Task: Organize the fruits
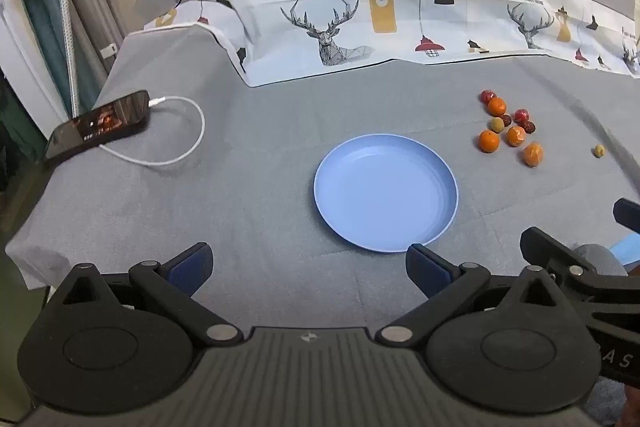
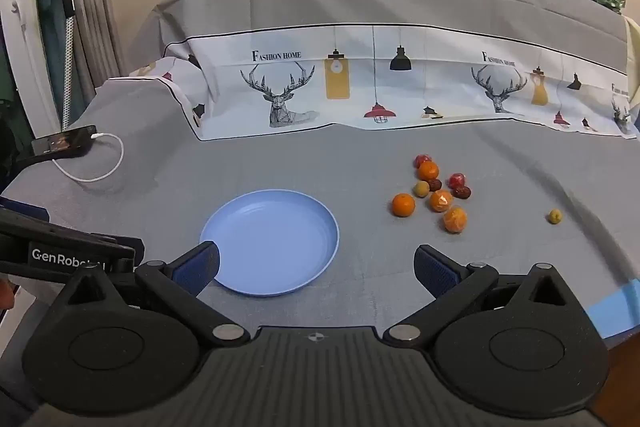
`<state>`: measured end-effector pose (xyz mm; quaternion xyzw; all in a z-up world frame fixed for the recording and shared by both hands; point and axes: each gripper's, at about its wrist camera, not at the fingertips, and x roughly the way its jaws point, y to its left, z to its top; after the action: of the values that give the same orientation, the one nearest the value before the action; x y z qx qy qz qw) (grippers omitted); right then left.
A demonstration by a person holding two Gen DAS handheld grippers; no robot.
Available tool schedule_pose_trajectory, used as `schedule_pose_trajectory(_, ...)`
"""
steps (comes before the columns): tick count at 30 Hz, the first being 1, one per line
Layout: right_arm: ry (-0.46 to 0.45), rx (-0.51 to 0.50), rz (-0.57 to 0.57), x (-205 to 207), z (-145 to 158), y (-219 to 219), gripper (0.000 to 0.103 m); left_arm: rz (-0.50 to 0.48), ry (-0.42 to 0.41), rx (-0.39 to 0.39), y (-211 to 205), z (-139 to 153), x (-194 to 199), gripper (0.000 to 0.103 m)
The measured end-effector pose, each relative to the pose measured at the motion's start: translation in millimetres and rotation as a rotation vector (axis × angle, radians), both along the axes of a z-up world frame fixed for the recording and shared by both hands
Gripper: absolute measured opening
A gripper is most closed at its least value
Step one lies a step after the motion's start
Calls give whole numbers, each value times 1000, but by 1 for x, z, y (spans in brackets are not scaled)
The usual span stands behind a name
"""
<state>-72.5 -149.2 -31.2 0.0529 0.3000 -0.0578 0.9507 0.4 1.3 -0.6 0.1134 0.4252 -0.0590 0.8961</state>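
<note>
A light blue plate [image 1: 444, 183] [image 2: 320, 227] lies bare on the grey cloth. To its right sits a cluster of fruits [image 1: 508, 127] [image 2: 438, 191]: several oranges, small red ones, dark ones and a yellow-green one. One lone yellow-green fruit [image 1: 599, 150] [image 2: 554, 216] lies farther right. My left gripper [image 1: 308, 269] hovers open near the plate's front-left edge, nothing between its fingers. My right gripper [image 2: 316, 269] is open too, over the plate's front-right rim, well short of the fruits.
A phone [image 1: 98, 125] [image 2: 64, 143] on a white charging cable [image 1: 188, 143] lies at the far left edge. A printed deer cloth [image 1: 400, 23] drapes a raised mound behind. A blue strip [image 2: 616, 307] marks the table's right corner.
</note>
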Motion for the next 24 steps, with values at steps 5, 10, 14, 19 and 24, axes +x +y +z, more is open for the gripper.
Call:
schedule_pose_trajectory(5, 4, 8, -3, -1, -1, 2, 103, 6, 35, -24, 10, 2, 11, 103)
schedule_pose_trajectory(10, -15, 18, 8, -2, -1, 8, 103, 16, 8, -26, 9, 0, 1, 103)
schedule_pose_trajectory(14, -22, 21, 11, -3, 0, 6, 103, 34, 1, -19, 7, 1, 0, 103)
schedule_pose_trajectory(19, -25, 28, 8, -1, -3, 0, 103, 43, 3, -30, 6, 0, 0, 103)
schedule_pose_trajectory(24, -18, 42, 0, -3, -7, -3, 103, 31, 8, -25, 6, -4, 0, 103)
